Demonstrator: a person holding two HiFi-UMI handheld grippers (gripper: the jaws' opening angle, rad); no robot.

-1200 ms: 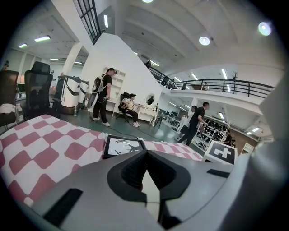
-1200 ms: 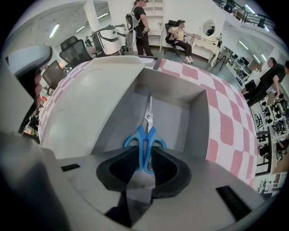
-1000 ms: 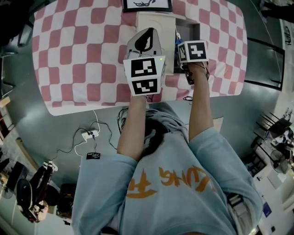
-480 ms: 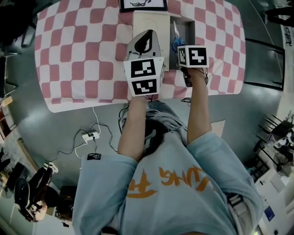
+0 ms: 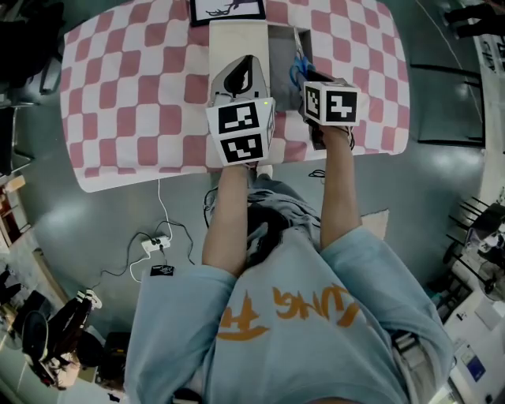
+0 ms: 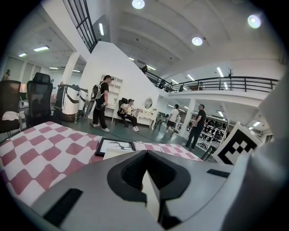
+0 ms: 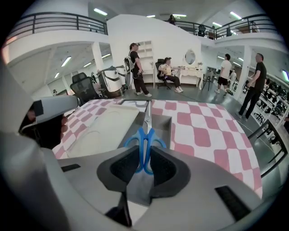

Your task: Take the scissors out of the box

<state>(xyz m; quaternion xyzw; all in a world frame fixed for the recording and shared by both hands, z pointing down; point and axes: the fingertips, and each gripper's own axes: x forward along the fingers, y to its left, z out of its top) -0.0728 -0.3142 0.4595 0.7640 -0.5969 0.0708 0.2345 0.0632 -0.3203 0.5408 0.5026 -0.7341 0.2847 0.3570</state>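
Scissors [image 7: 146, 135] with blue handles hang between my right gripper's [image 7: 144, 151] jaws, blades pointing away over the grey box tray [image 7: 163, 122]. The jaws are shut on the handles. In the head view the scissors [image 5: 298, 69] show just ahead of the right gripper [image 5: 309, 79], above the tray [image 5: 280, 47]. The cream lid [image 5: 233, 39] lies open to the tray's left. My left gripper [image 5: 246, 63] hovers over the lid, tips together with nothing between them [image 6: 145, 173].
A pink-and-white checked cloth [image 5: 134, 95] covers the table. A framed drawing [image 5: 227, 9] lies beyond the box. The table's near edge runs under my forearms, with cables [image 5: 158, 237] on the floor below. Several people stand far off in the hall.
My right gripper has risen with the scissors, which now hang above the tray. The left gripper has shifted a little over the lid.
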